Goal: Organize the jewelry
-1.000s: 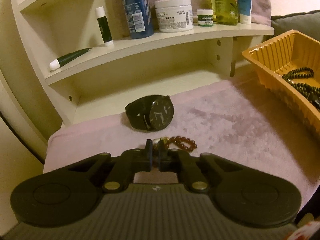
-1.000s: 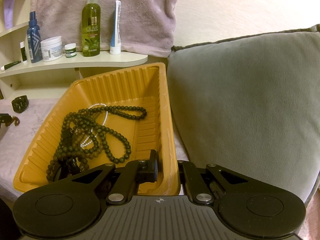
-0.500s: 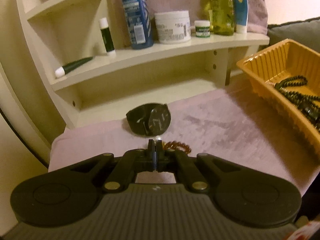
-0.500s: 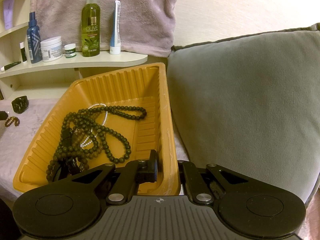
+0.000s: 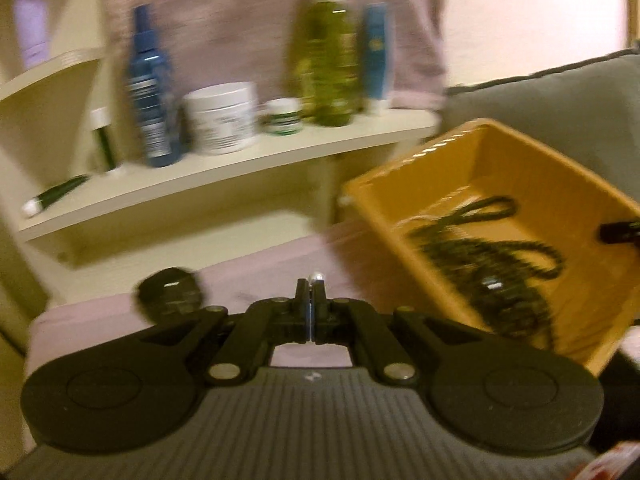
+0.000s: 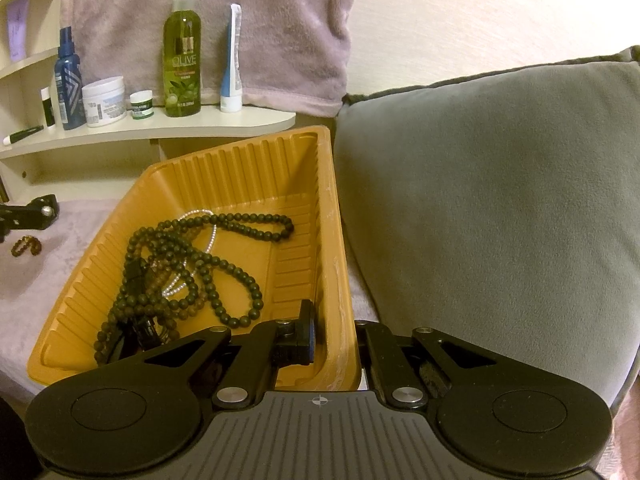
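Note:
My left gripper (image 5: pixel 310 286) is shut on a small piece of jewelry, and only its pale round bead (image 5: pixel 316 277) shows above the tips. The gripper hangs over the pink cloth, left of the orange tray (image 5: pixel 400 168). A black watch (image 5: pixel 170 296) lies on the cloth behind it. In the right wrist view a brown bead bracelet (image 6: pixel 26 246) lies on the cloth below the left gripper (image 6: pixel 44 210). My right gripper (image 6: pixel 336 340) is shut on the near right wall of the orange tray (image 6: pixel 240 148). Dark bead necklaces (image 6: pixel 192 264) and a pearl strand (image 6: pixel 212 236) lie inside.
A cream shelf (image 6: pixel 160 128) behind the tray carries a blue bottle (image 6: pixel 68 84), a white jar (image 6: pixel 104 100), a green bottle (image 6: pixel 182 60) and a tube. A grey cushion (image 6: pixel 480 200) presses against the tray's right side. A towel (image 6: pixel 240 20) hangs on the wall.
My left gripper has lifted off the cloth and swung right toward the tray with the small beaded piece. The brown bracelet stayed on the cloth. The right gripper has not moved.

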The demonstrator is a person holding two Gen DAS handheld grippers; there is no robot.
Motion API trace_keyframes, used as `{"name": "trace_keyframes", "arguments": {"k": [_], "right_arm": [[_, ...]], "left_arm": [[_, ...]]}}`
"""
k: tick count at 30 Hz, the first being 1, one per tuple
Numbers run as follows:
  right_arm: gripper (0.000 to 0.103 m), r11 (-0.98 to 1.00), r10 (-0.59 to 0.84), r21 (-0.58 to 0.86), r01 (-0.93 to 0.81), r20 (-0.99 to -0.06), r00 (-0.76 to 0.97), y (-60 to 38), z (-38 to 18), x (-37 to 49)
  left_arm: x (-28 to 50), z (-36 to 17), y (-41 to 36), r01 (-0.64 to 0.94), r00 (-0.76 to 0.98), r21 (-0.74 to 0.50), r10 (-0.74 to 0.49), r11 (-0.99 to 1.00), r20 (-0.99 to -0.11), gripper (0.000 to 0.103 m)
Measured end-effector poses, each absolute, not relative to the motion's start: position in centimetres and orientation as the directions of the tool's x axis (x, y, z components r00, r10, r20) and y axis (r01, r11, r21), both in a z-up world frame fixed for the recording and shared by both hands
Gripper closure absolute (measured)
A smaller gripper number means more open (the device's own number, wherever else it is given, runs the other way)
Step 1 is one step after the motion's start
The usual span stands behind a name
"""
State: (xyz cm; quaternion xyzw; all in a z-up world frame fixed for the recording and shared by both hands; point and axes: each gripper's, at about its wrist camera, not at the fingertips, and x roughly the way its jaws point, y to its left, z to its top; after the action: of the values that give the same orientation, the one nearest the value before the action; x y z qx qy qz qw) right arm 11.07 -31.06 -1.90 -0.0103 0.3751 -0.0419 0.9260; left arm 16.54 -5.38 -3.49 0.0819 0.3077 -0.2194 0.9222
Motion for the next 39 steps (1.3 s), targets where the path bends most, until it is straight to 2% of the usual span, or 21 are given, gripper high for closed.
{"name": "trace_keyframes", "arguments": {"k": [8,18,20,21,28,31,39], "right_arm": [[0.097,0.996,-0.084,-0.048,0.071,-0.693,0.716,-31.0,-1.9,11.0],[0.097,0.996,-0.080,-0.037,0.075,-0.692,0.717,-31.0,-1.7,11.0],[0.097,0.996,-0.079,-0.036,0.076,-0.692,0.717,-31.0,-1.7,11.0],[0.097,0.997,-0.079,-0.036,0.075,-0.692,0.717,-31.0,-1.7,10.9],[0.097,0.996,-0.079,-0.035,0.076,-0.692,0.718,-31.0,-1.7,10.9],[0.097,0.997,-0.079,-0.036,0.075,-0.692,0.718,-31.0,-1.7,10.9],[0.097,0.997,-0.080,-0.037,0.075,-0.691,0.718,-31.0,-1.7,10.9]], "left_arm": [[15.0,-2.7,-10.9,0.565,0.658,-0.031,-0.473,0.825,-0.587,0.103],[14.3,-2.9,-15.2,0.639,0.610,-0.039,-0.537,0.768,-0.583,0.103],[14.2,-3.0,-15.6,0.651,0.601,-0.039,-0.547,0.758,-0.582,0.097],[14.1,-3.0,-15.7,0.651,0.606,-0.033,-0.546,0.758,-0.578,0.091],[14.1,-3.1,-12.9,0.575,0.664,-0.022,-0.483,0.818,-0.570,0.086],[14.0,-3.3,-10.9,0.516,0.703,-0.006,-0.427,0.857,-0.569,0.077],[14.4,-4.7,-4.9,0.326,0.781,0.043,-0.243,0.944,-0.575,0.067]]}}
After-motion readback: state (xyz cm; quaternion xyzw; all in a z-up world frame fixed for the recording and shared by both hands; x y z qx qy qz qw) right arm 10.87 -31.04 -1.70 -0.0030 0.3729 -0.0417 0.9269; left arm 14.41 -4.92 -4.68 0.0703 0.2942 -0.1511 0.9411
